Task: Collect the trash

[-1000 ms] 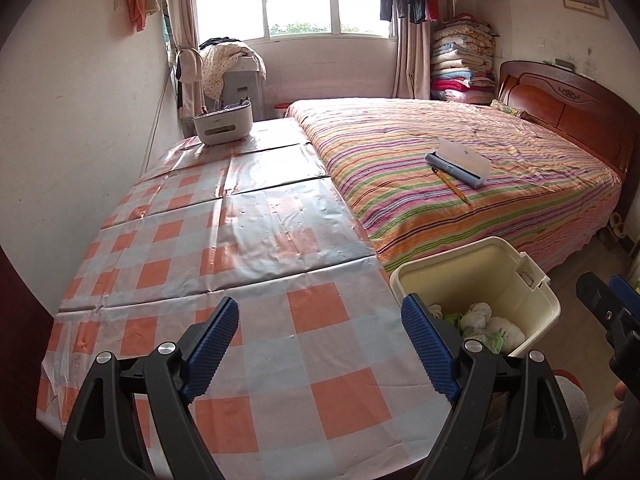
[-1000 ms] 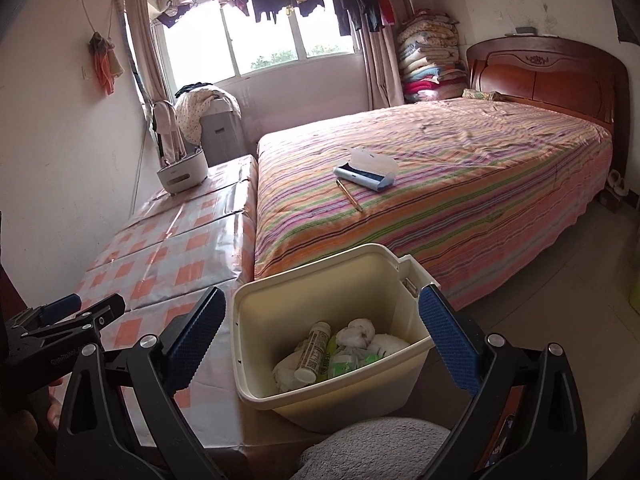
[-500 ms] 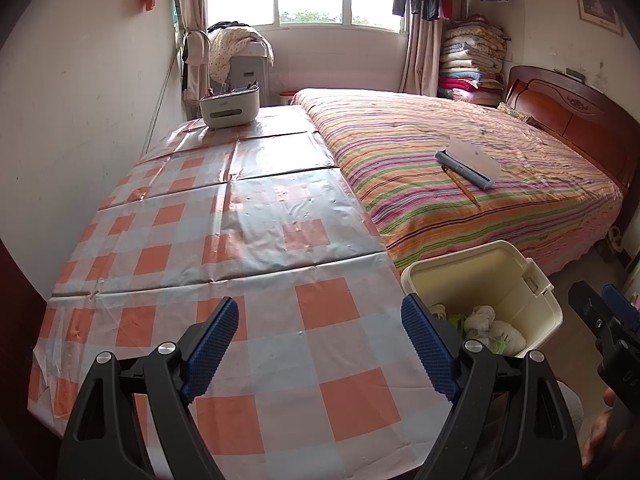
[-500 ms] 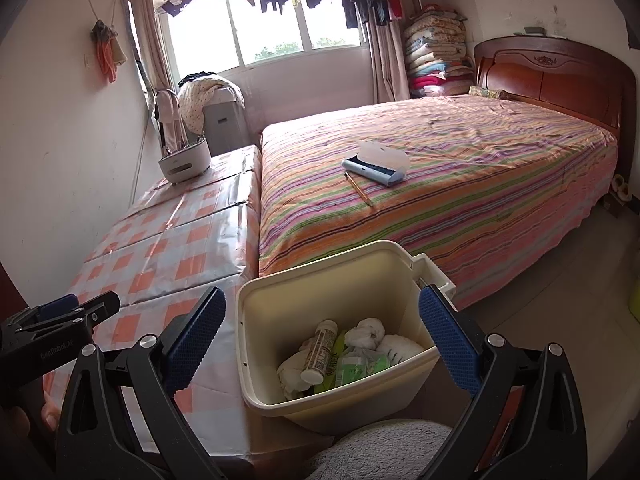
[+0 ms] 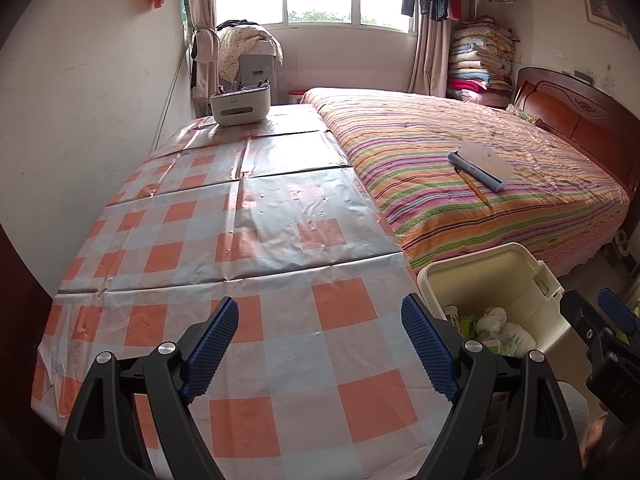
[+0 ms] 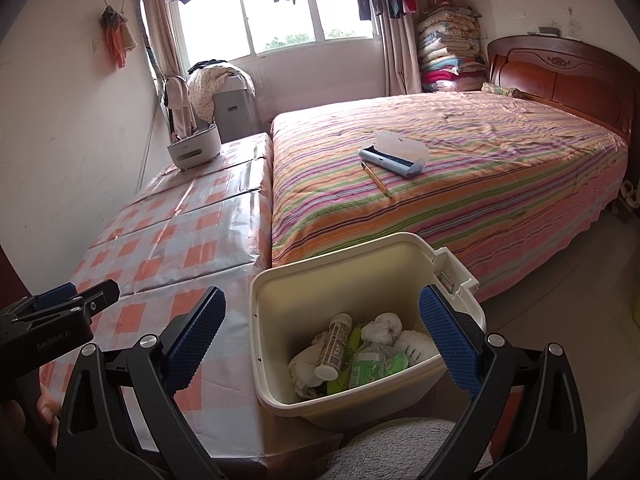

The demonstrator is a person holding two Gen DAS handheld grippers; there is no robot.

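Left wrist view: the left gripper (image 5: 320, 340) hangs wide open and empty over the checkered table (image 5: 248, 216); the cream trash bin (image 5: 492, 276) sits off the table's right edge. Right wrist view: the right gripper (image 6: 322, 334), open and empty, frames the bin (image 6: 304, 280) holding a bottle (image 6: 334, 346) and wadded tissues (image 6: 382, 328).
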